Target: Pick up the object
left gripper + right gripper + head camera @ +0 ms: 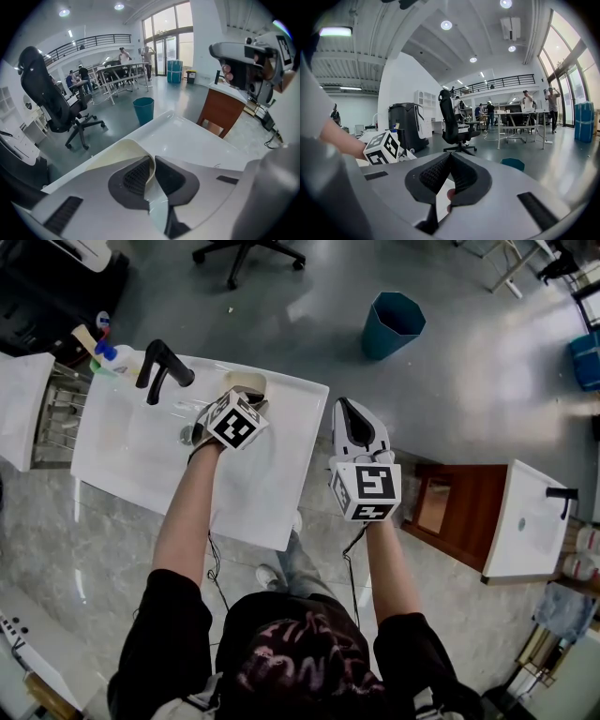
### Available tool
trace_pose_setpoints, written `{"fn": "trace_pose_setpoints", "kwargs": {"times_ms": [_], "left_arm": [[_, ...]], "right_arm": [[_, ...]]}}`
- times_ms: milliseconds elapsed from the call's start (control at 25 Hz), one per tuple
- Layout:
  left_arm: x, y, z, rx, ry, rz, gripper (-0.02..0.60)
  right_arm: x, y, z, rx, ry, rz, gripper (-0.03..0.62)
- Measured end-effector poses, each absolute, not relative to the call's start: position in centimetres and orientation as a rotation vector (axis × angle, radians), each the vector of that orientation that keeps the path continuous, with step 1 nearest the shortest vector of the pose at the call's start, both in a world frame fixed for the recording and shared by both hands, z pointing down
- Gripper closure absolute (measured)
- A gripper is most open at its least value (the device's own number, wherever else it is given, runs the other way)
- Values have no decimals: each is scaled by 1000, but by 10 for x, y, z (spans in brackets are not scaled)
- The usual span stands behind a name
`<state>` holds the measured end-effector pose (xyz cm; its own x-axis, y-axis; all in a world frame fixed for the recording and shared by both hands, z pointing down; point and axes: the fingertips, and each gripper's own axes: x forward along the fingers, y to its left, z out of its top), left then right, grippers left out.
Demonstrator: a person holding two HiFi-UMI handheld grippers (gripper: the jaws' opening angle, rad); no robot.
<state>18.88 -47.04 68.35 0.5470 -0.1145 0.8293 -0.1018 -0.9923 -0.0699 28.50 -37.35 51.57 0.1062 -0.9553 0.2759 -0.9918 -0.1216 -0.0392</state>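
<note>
A cream-coloured, thin-walled round cup (pixel 246 382) stands at the back rim of the white sink (pixel 281 390). My left gripper (pixel 246 397) reaches over the basin to it. In the left gripper view the cup's curved wall (pixel 117 152) runs between the two dark pads (pixel 136 176), and the left gripper (pixel 153 161) is shut on that wall. My right gripper (pixel 347 405) hangs off the sink's right edge, above the floor, pointing away from me. Its jaws meet at the tips in the right gripper view (pixel 450 157), with nothing between them.
A black faucet (pixel 161 367) rises at the sink's back left, with a drain (pixel 187 434) below it. A blue-capped bottle (pixel 108 352) and a wire rack (pixel 56 413) are further left. A teal bin (pixel 392 322) stands beyond; a second basin (pixel 530 521) on a wooden cabinet (pixel 459 507) is right.
</note>
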Motion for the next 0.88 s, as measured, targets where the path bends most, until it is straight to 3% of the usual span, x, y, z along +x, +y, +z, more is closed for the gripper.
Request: {"fn": "trace_pose_setpoints", "kwargs": {"times_ms": [880], "left_arm": [[159,-448,592,-2986,441,-1064,541]], "right_arm": [[245,-364,476,2231,-2032,298,579]]}}
